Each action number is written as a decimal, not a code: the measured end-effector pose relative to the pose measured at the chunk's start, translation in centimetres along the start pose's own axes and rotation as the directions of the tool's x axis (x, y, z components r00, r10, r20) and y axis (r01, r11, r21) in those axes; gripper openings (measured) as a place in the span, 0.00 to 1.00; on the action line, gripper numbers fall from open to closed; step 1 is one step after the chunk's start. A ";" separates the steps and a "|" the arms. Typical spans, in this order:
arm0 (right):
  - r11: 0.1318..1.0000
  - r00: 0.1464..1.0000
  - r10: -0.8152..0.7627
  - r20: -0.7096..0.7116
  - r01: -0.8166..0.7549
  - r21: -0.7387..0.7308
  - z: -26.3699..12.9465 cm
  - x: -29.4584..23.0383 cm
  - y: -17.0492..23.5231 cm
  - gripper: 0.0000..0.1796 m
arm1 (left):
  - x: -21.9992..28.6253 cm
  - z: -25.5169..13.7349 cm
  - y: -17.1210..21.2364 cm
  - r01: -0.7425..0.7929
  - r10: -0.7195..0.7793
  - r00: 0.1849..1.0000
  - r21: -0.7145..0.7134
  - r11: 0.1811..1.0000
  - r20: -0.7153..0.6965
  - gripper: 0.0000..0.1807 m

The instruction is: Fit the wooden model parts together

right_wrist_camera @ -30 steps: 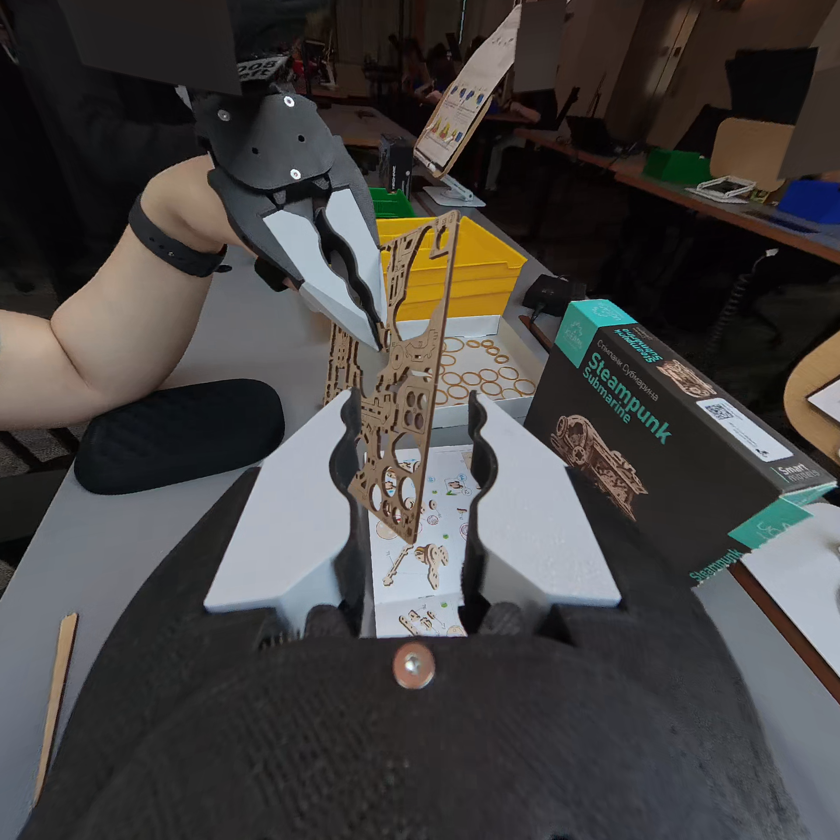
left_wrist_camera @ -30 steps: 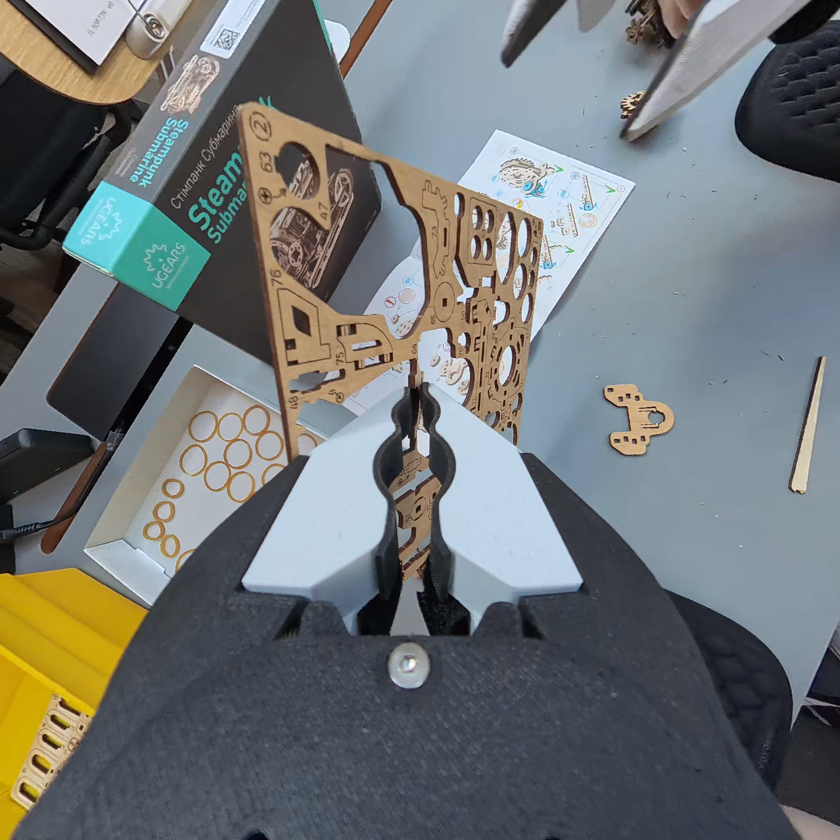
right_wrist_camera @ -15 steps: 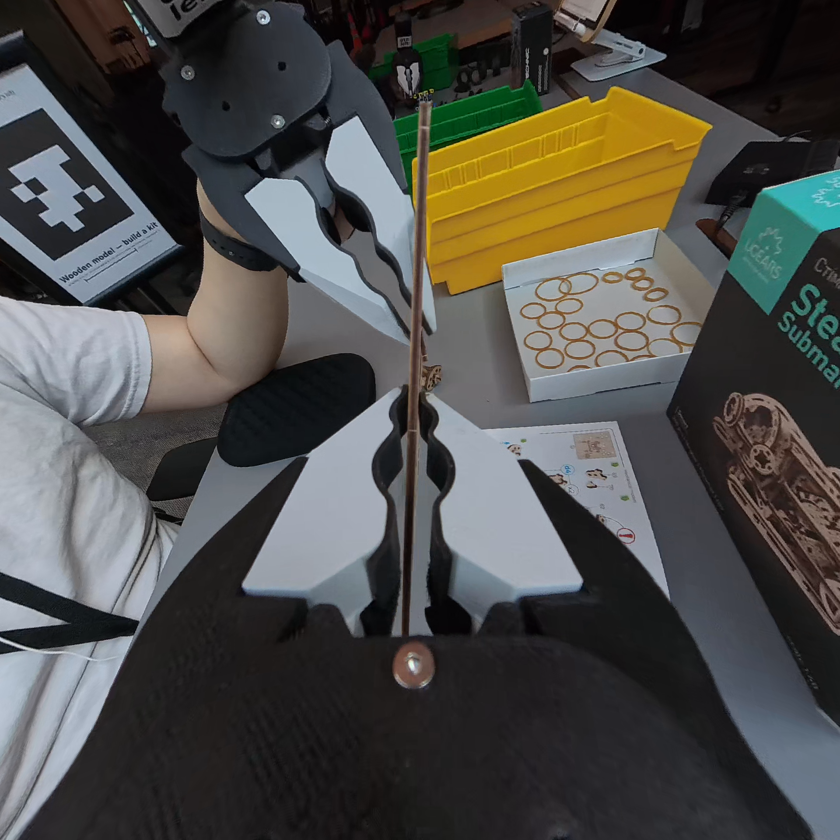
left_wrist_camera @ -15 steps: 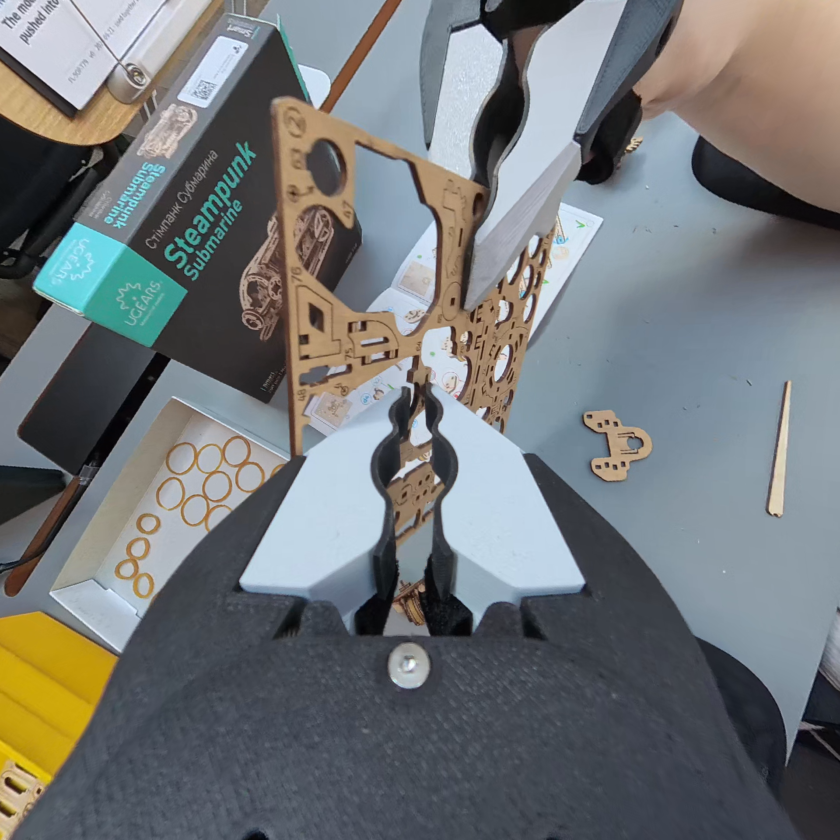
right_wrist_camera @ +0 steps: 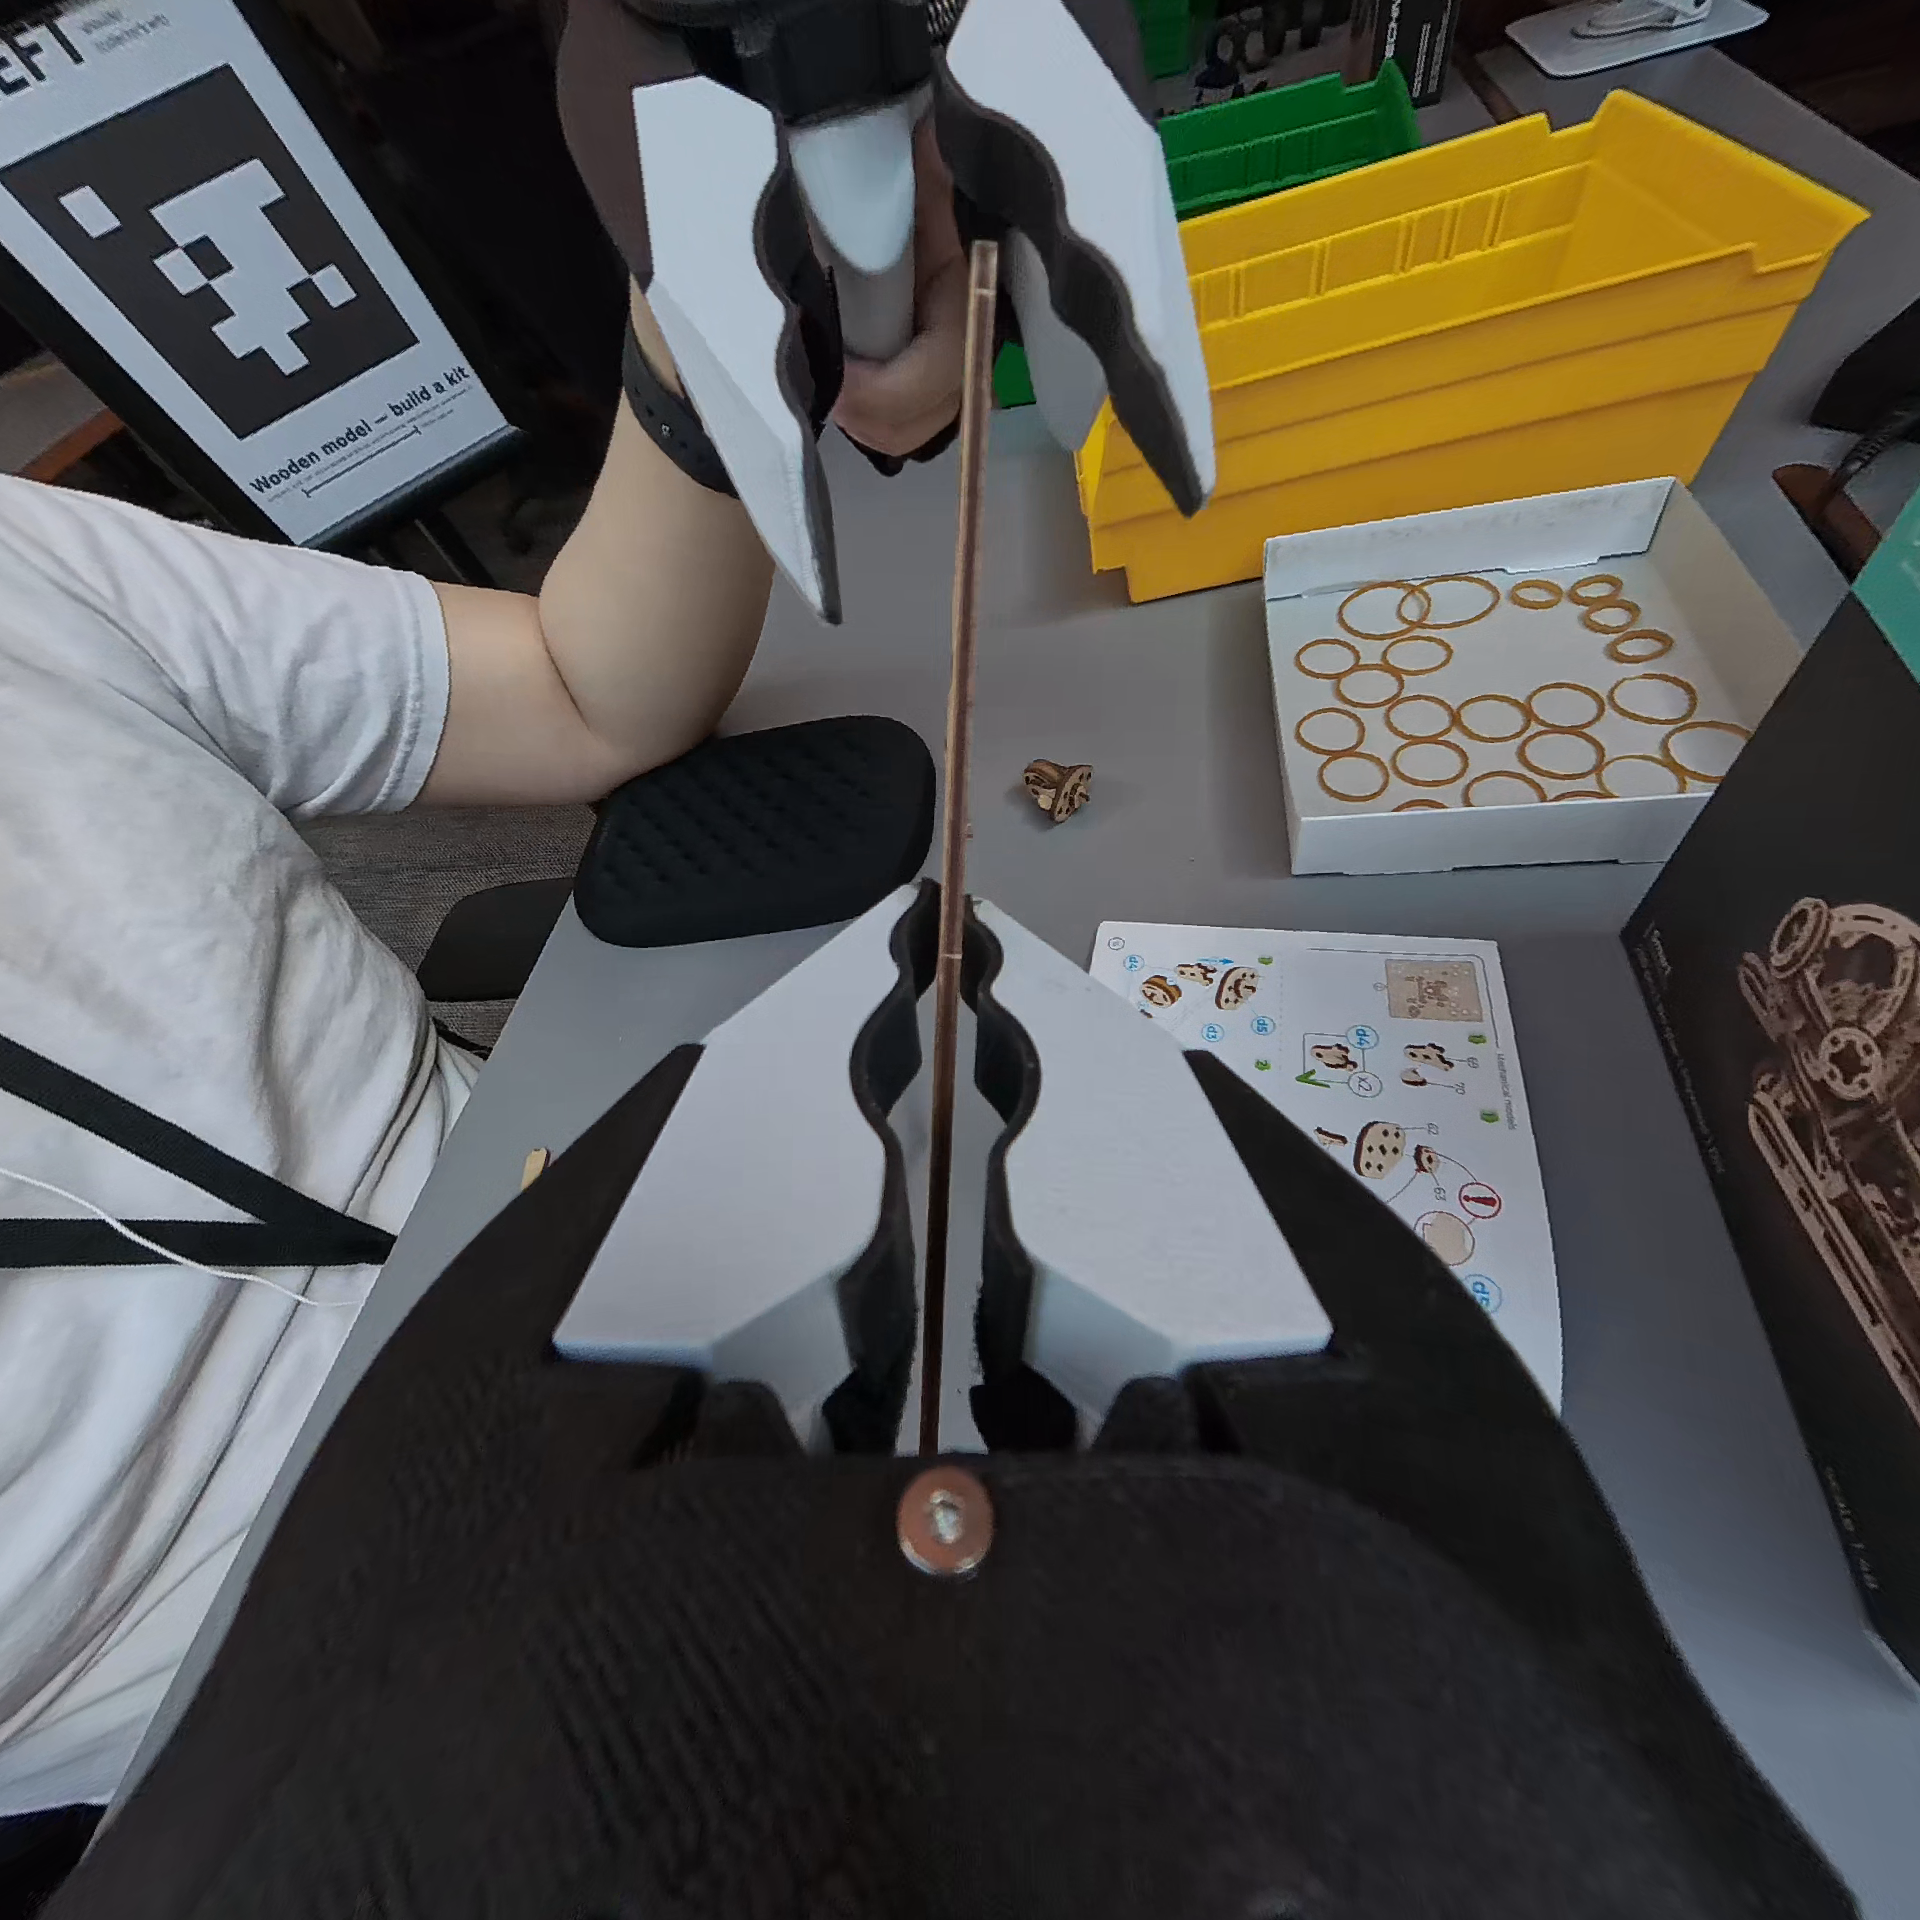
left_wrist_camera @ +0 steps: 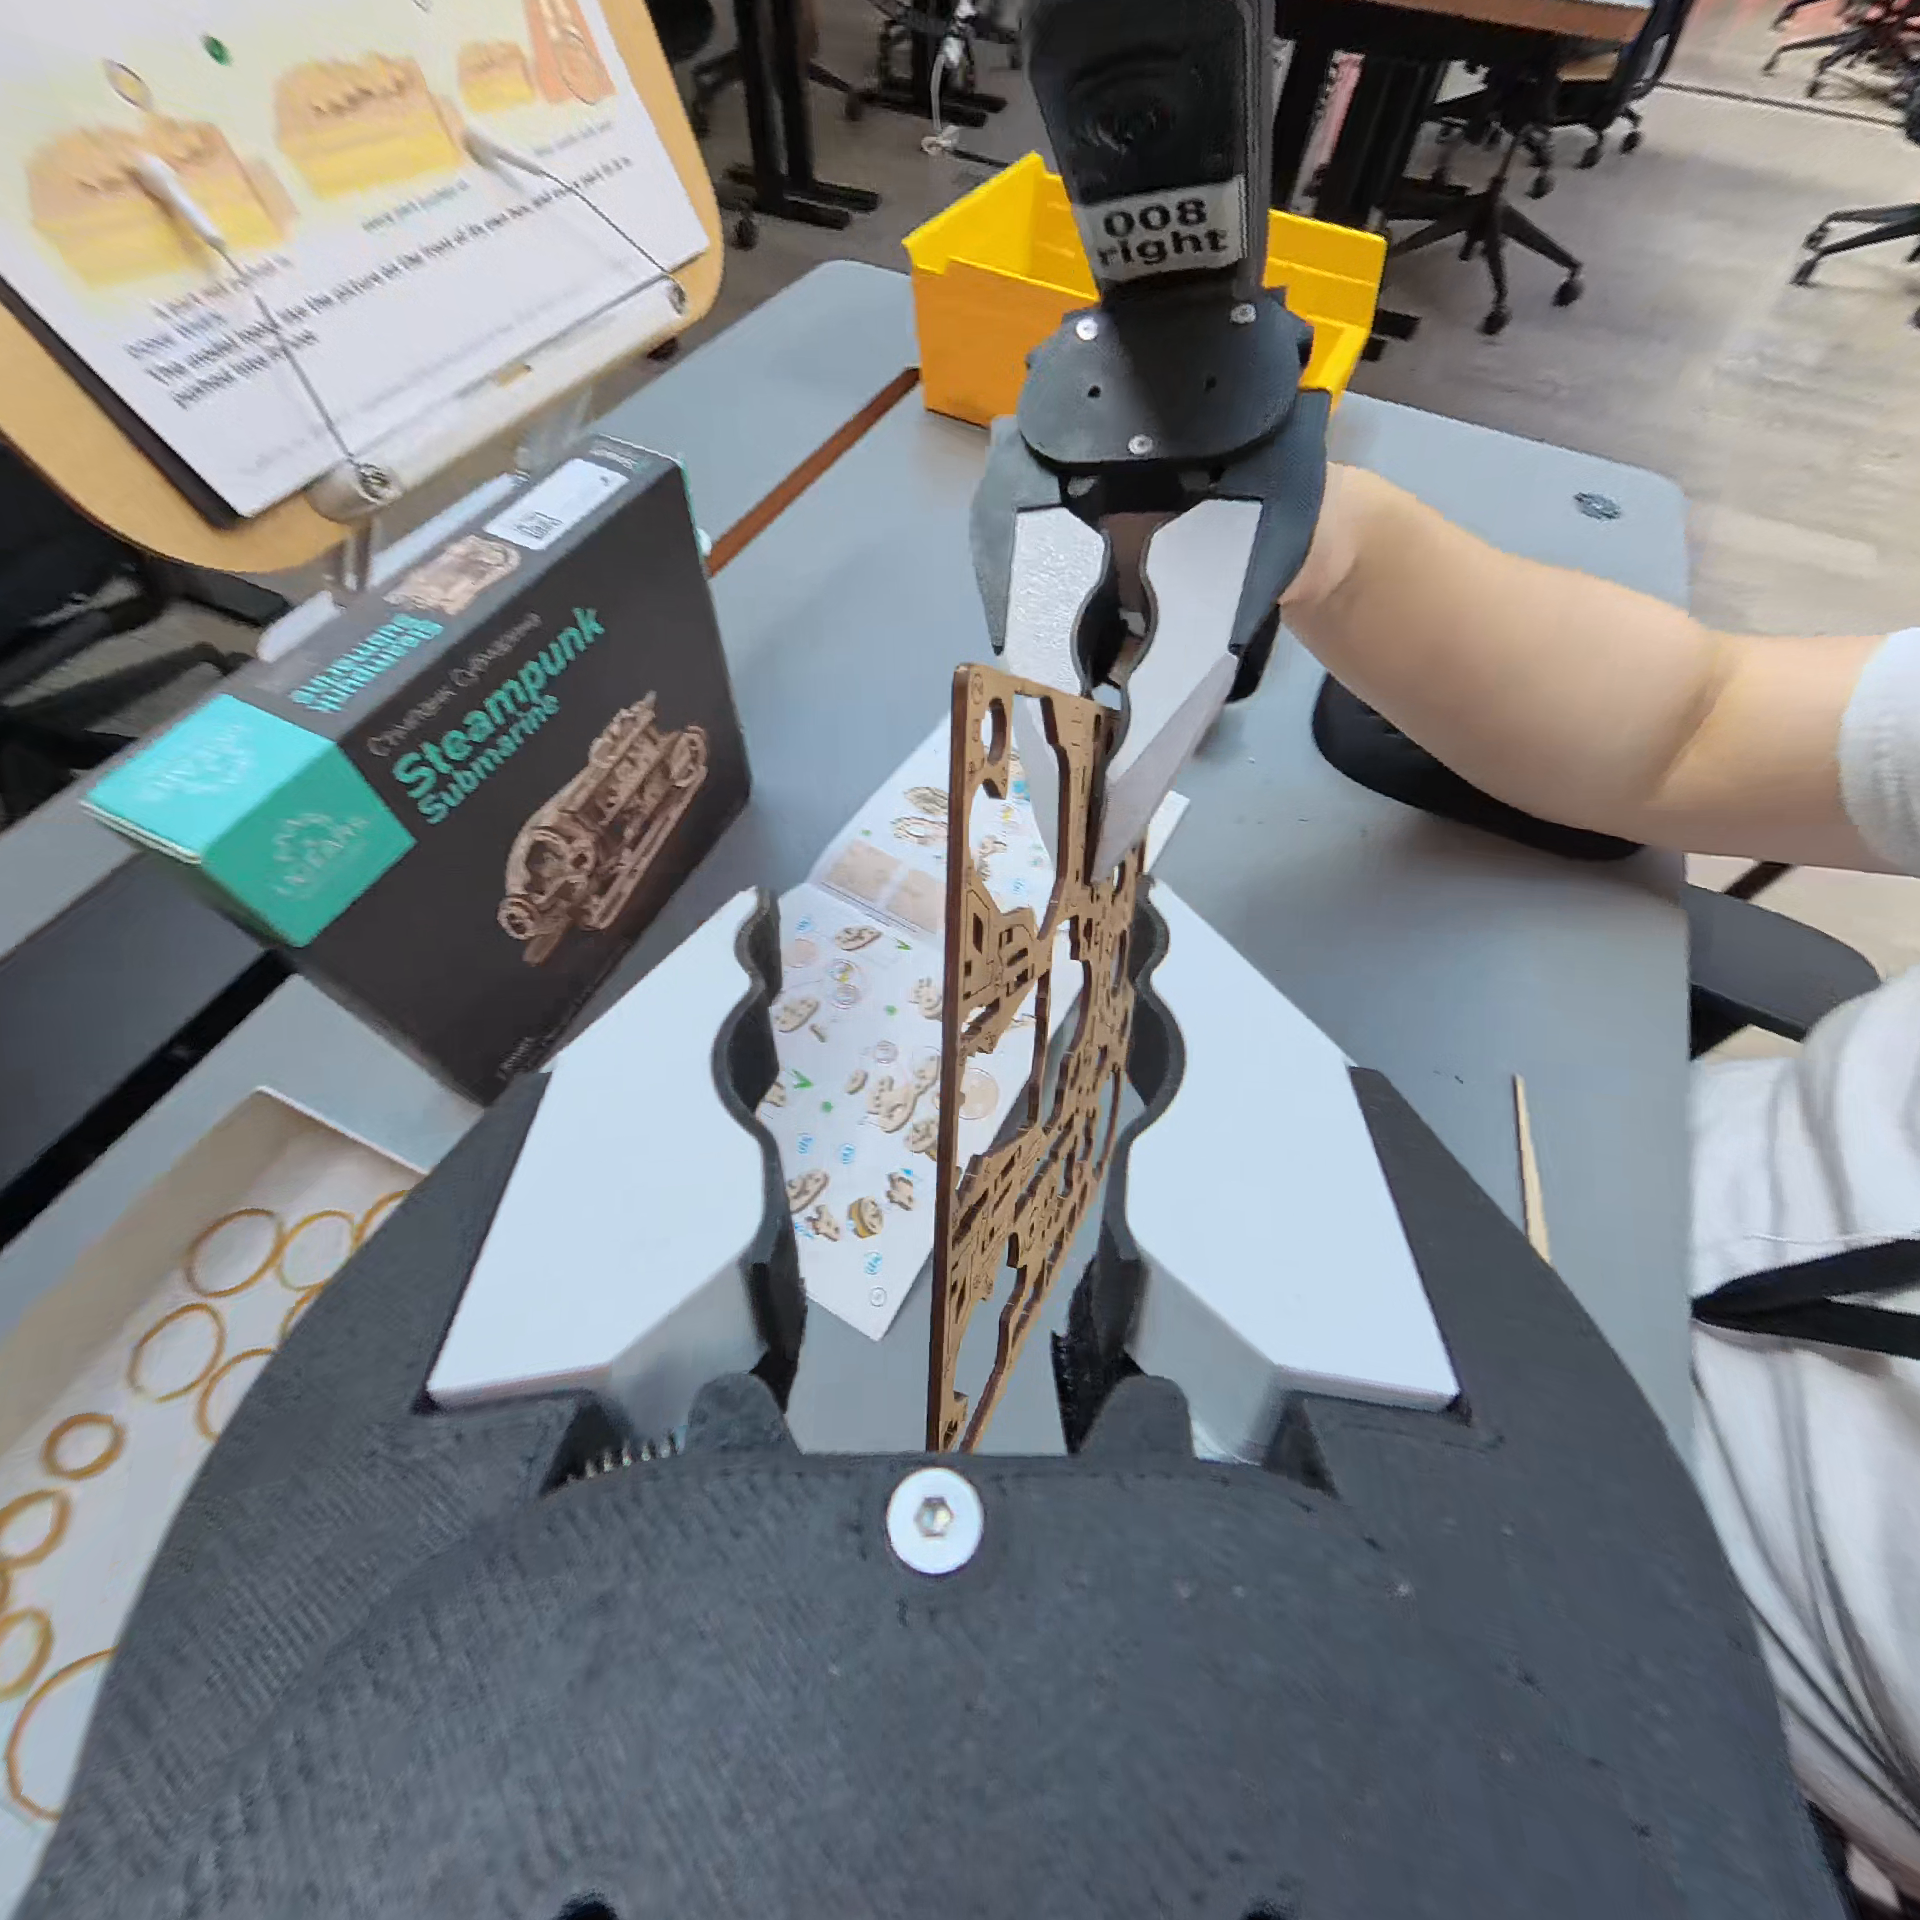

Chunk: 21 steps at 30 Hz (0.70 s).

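In the right wrist view we see the white tray of rubber rings [right_wrist_camera: 1475,686] far right on the grey surface [right_wrist_camera: 1174,862], yellow plastic bin [right_wrist_camera: 1455,343] behind it, folded instruction sheet [right_wrist_camera: 1351,1091] nearer, black kit box [right_wrist_camera: 1808,1091] rightmost.

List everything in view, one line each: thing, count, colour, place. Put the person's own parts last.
wooden parts sheet: 1, brown, upright in the air, seen edge-on from the right wrist
model kit box: 1, black and teal, left on the table
instruction leaflet: 1, white, flat at table centre
white tray: 1, beside the yellow bin, holding many tan rings
yellow bin: at least 1, table's far edge
green bin: 1, behind the yellow one
small wooden assembly: 1, tan, loose on the table
wooden stick: 1, pale, table's right edge
black pad: 1, under the left elbow
table: 1, grey
right gripper: shut on the sheet
left gripper: open around the sheet
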State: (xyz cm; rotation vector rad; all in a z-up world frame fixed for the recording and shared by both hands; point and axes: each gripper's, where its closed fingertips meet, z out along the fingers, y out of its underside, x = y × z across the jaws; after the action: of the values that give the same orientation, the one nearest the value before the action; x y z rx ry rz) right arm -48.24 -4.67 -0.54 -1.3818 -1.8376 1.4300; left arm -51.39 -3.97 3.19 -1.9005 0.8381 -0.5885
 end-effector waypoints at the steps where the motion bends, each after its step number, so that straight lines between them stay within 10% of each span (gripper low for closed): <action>1: 1.000 1.000 -0.022 0.009 0.021 0.004 -0.1 -0.3 0.0 0.00 | 0.2 0.4 0.6 0.004 -0.005 1.000 -0.029 1.000 -0.027 0.32; 8: 0.996 0.996 -0.089 -0.013 0.089 -0.004 0.1 -0.1 0.4 0.01 | 3.1 2.5 3.3 -0.052 0.017 0.974 -0.149 0.988 -0.228 0.01; 14: 0.955 0.808 -0.282 -0.518 0.287 -0.071 -7.1 -0.6 0.1 0.20 | 1.1 1.9 4.4 0.053 -0.091 0.973 -0.175 0.983 -0.213 0.00; 17: 0.955 0.916 -0.292 -0.274 0.292 -0.041 -2.7 -10.9 3.2 0.13 | -0.1 1.7 4.7 0.128 -0.166 0.968 -0.198 0.972 -0.189 0.00; 21: 0.873 0.971 -0.239 0.023 0.226 -0.432 5.4 -17.6 12.5 0.11 | -0.2 2.1 4.5 0.150 -0.190 0.963 -0.201 0.968 -0.193 0.00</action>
State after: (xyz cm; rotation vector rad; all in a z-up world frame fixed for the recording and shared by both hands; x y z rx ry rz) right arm -39.89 -23.11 -9.76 -1.3014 -2.3067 0.9063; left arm -51.41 -4.09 -1.79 -2.1205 0.8942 -0.8557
